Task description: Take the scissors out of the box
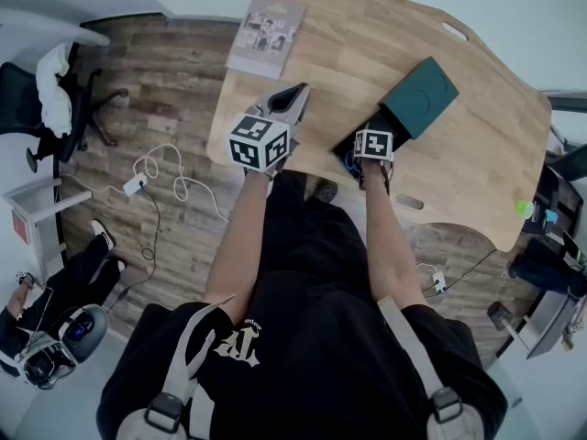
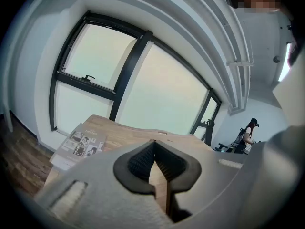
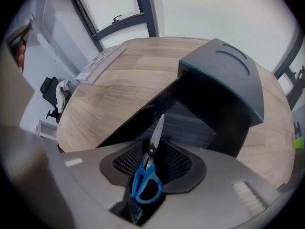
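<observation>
Scissors (image 3: 138, 180), one steel-bladed pair with blue plastic handles, lie in the slid-out black tray (image 3: 190, 123) of the single dark green rectangular box (image 3: 224, 75). They are directly beneath the right gripper (image 3: 155, 158), between its wide-apart jaws and untouched, with handles near and blades far. The left gripper (image 2: 153, 144), closed and empty, hovers well left.

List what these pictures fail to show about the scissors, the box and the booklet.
- Head view: scissors mostly hidden under the right tongs and their marker cube.
- Right gripper view: box interior lost in deep shadow.
- Head view: booklet print too small to read.
- Left gripper view: scissors and box fall outside it.
</observation>
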Available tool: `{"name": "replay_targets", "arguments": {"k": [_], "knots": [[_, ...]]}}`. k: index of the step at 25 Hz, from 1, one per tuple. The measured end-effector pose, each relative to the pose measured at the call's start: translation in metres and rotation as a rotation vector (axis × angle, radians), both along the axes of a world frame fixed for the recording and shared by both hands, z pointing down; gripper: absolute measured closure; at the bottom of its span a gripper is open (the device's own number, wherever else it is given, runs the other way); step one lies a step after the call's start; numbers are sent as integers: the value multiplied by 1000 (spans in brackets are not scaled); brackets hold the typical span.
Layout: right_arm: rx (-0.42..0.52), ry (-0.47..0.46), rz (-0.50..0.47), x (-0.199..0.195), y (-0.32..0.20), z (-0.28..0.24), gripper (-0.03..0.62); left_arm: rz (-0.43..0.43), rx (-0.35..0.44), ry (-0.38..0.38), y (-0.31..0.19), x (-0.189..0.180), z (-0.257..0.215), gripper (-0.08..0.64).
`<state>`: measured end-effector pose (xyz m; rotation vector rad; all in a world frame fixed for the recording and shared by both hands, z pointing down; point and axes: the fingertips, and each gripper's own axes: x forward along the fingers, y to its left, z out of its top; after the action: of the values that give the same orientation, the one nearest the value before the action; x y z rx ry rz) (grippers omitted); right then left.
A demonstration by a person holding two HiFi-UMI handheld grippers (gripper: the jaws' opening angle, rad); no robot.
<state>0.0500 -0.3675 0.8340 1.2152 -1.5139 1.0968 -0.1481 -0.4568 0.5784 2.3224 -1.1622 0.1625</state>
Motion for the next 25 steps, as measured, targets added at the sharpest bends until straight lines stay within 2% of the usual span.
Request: {"name": "replay_targets", "arguments": {"k": [3,7,11,14,18,25], "knots": [[-9,57,4,3,-1,1,473,25,-5,-5,-8,7,4,563],[26,25,-32,-11,-7,8,471,54,-9,-8,-16,16,5,563],[7,49,-18,-5,-4,4,473,74,-8,-13,-21,21,4,563],[5,49,14,0,-3,2,522,85,-10,-15,-22,25,5,563],[-8,40,47,6,-1,-1,526,90,-12,-19,-22,27,5,563],[75,13,78,10,-8,-20,529,84,-1,-21,-17,29,-1,563]]}}
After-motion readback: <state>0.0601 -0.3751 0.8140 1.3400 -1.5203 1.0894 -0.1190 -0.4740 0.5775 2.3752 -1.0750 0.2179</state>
